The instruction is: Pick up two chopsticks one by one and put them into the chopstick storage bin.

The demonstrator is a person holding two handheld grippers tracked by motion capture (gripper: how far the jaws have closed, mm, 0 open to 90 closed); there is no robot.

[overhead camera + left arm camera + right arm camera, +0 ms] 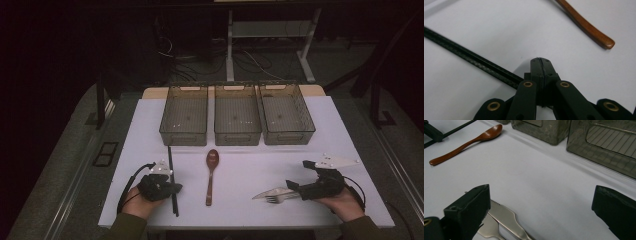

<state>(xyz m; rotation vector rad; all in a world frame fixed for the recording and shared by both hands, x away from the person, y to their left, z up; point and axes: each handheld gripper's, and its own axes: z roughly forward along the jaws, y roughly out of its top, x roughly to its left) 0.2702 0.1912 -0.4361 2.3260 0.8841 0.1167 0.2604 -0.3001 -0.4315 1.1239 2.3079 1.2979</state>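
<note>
Here the left hand-held gripper [167, 186] has its jaws pressed together beside the black chopsticks [172, 180], gripping nothing as far as the left gripper view tells. The chopsticks lie flat on the worktop [240, 165], thin, stiff, light and likely slippery; a grip near mid-length should keep them from swinging. The right hand-held gripper [295, 187] stands wide open over the knife and fork [274, 195]. The wooden spoon [211, 175] lies just to the right, and three bins [236, 131] line the far edge beyond open room.
</note>
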